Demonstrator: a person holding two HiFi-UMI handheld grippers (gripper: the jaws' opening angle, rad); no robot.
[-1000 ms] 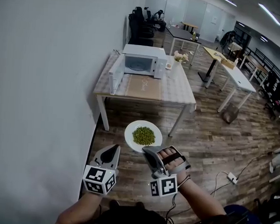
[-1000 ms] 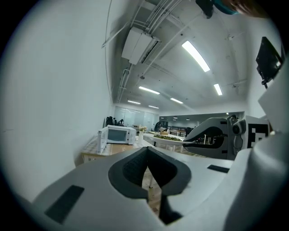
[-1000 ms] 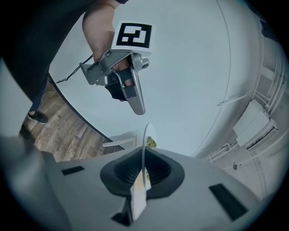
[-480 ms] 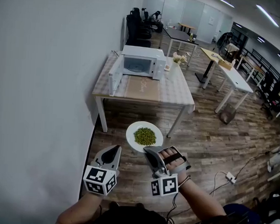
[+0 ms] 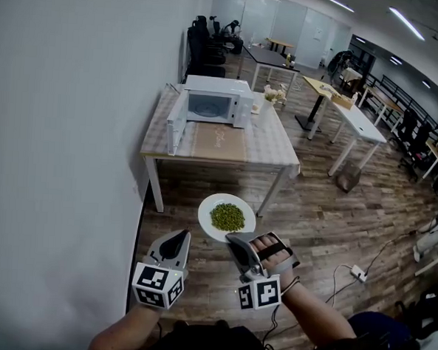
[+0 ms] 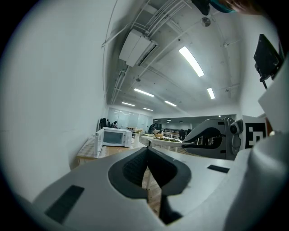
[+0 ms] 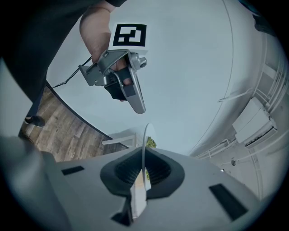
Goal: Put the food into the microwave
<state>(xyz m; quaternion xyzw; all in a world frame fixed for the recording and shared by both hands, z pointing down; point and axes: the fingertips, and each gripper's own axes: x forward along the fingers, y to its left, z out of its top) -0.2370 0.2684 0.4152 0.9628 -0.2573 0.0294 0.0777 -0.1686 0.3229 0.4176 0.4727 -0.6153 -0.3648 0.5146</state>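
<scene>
The food [image 5: 227,218] was on a white plate [image 5: 208,205], carried in the air above the wooden floor [image 5: 313,213] and well apart from the microwave [image 5: 212,103].

Task status, as judged from this position: the plate was in hand and the microwave door [image 5: 175,122] stood open. The food had not yet reached the microwave. The approach, the insertion into the cavity and the release remained. Closing the door would probably follow.

The food was a low mound of small green pieces, heaped at the plate centre. The plate was round and shallow and was held roughly level.

The right gripper [image 5: 237,240] was clamped on the near rim of the plate. The right gripper view showed the thin rim edge-on between the 2 jaws. The left gripper [image 5: 176,240] hung just beside the right one. Its jaws were closed together with nothing between them.

The microwave stood on a table [image 5: 276,148] against the white wall [image 5: 59,124].
</scene>
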